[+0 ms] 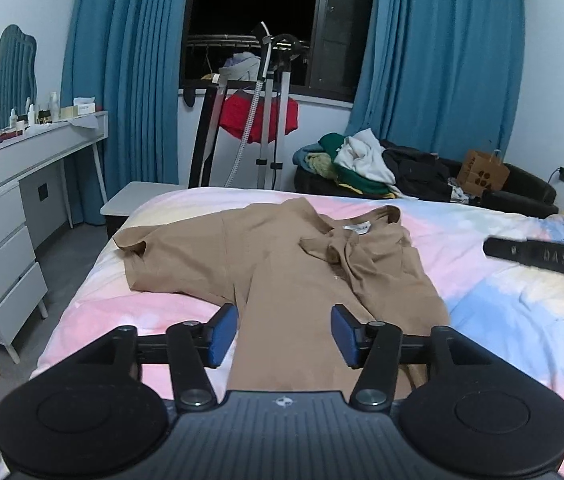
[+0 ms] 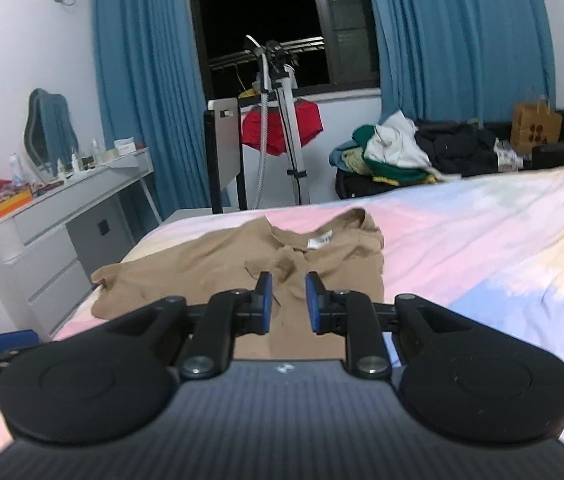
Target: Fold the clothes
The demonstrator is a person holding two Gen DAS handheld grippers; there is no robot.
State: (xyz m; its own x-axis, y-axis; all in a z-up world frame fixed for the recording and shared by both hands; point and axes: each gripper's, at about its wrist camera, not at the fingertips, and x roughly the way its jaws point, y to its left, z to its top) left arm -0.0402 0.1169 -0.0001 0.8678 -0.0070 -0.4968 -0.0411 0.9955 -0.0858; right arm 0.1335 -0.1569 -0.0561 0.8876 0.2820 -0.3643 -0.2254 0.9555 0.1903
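Lying partly folded on the pastel pink-and-blue bedsheet (image 1: 502, 320), one tan cotton T-shirt (image 1: 282, 264) has its right side turned inward. Beyond the bed stand a white drawer desk (image 1: 13, 208), a metal garment-steamer stand (image 1: 269, 120) and a black sofa heaped with clothes (image 1: 382, 164). Two grippers hover over the shirt: left gripper (image 1: 284, 334) about half open, empty; right gripper (image 2: 288, 300) narrowly parted, holding nothing.

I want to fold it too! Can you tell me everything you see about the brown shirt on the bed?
The brown shirt is a soft tan T-shirt, cotton by the look of it, lying fairly flat but rumpled on the pastel pink-and-blue bedsheet. Its collar points away toward the window, with a small white label showing inside the neck. One short sleeve spreads out to the left; the right side is already folded inward, bunching near the collar. Nothing grips it: only the sheet touches it.
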